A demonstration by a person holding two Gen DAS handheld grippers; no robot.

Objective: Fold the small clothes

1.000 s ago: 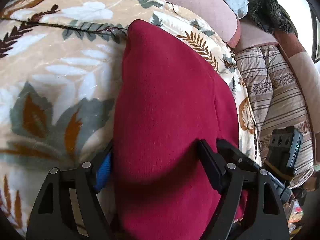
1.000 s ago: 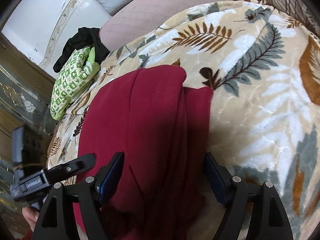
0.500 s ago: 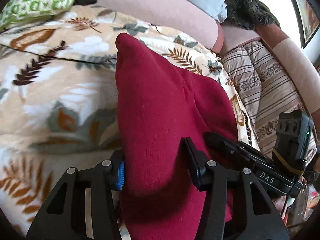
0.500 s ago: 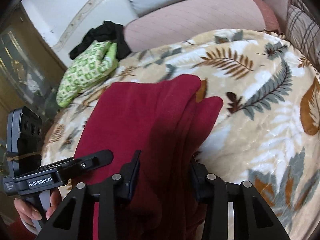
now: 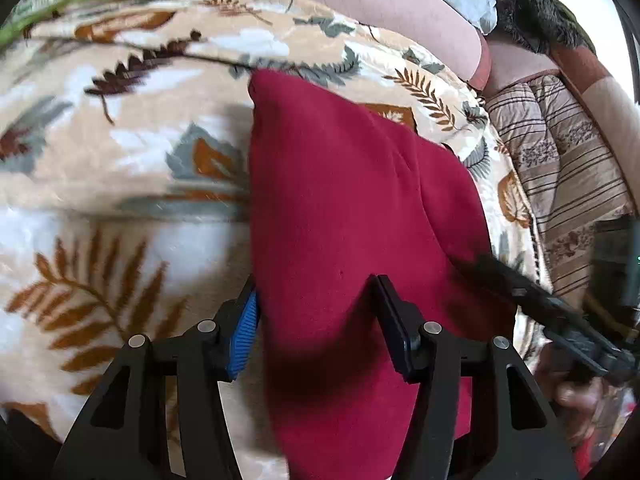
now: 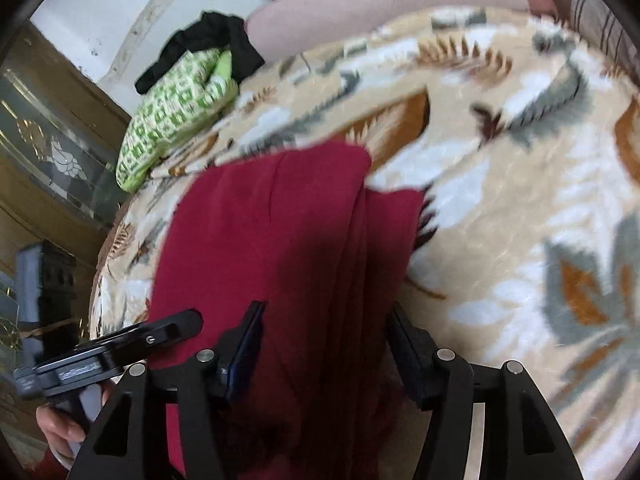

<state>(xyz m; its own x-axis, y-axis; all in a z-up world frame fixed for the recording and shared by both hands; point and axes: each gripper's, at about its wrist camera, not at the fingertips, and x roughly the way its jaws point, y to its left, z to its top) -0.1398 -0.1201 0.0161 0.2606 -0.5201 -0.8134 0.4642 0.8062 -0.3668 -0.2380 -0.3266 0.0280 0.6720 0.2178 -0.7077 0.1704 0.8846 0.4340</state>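
Both grippers clamped on red cloth, held over blanket.

L gripper [image 5: 316,308] and R gripper [image 6: 324,328] each pinch the near edge of the cloth [image 5: 352,200], fabric bunched betw. the fingers; far end lies on the leaf-print blanket [image 5: 120,160]. Beyond: green-patterned item [image 6: 176,108] w/ black garment [image 6: 208,44], pink cushion [image 5: 380,4].

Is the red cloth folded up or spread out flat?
Folded. The red cloth shows stacked layered edges on its right side, bunched between both grippers' fingers above the leaf-print blanket.
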